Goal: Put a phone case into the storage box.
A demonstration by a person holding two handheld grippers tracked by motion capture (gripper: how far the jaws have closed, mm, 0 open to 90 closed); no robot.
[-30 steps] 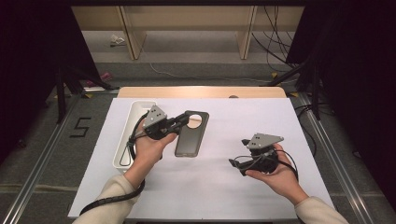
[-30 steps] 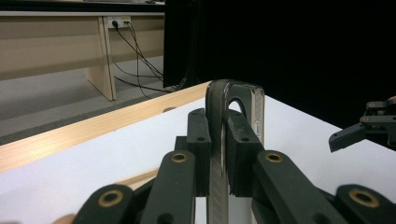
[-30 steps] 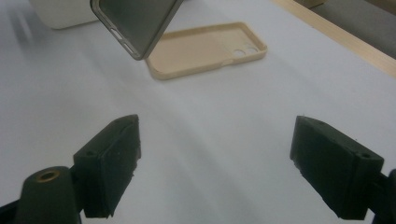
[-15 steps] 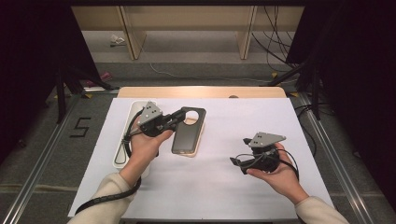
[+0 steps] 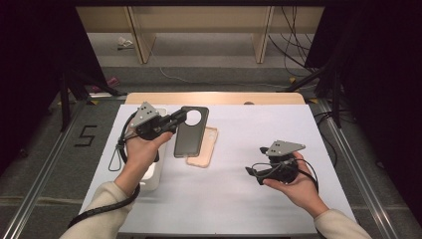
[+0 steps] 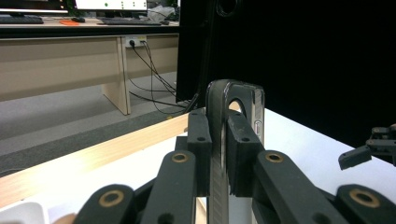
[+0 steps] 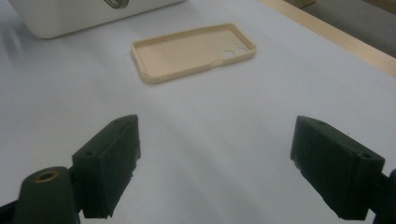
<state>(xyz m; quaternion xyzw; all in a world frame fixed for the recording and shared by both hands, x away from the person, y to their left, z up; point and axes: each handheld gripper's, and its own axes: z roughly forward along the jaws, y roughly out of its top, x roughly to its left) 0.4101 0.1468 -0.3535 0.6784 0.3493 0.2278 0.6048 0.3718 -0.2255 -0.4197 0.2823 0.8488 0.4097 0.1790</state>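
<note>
Left of centre in the high view, my left gripper (image 5: 180,118) is clamped on the dark phone case (image 5: 189,132), held above the beige case (image 5: 204,147) on the white table (image 5: 239,199). Lower right, my right gripper (image 5: 253,174) hovers, jaws wide apart, empty.

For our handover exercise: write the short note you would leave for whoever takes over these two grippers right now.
Left gripper: shut on the dark phone case, gripping its edge near the round camera hole and holding it lifted off the table.
Right gripper: open, holding nothing, hovering over the white table cover.
Beige phone case: lying flat on the cover, hollow side up, partly under the lifted dark case in the high view.
White tray: at the left, below the left hand.
Done: dark case picked up off the beige one.
Left: probably set the dark case down; the beige case is untouched.
</note>
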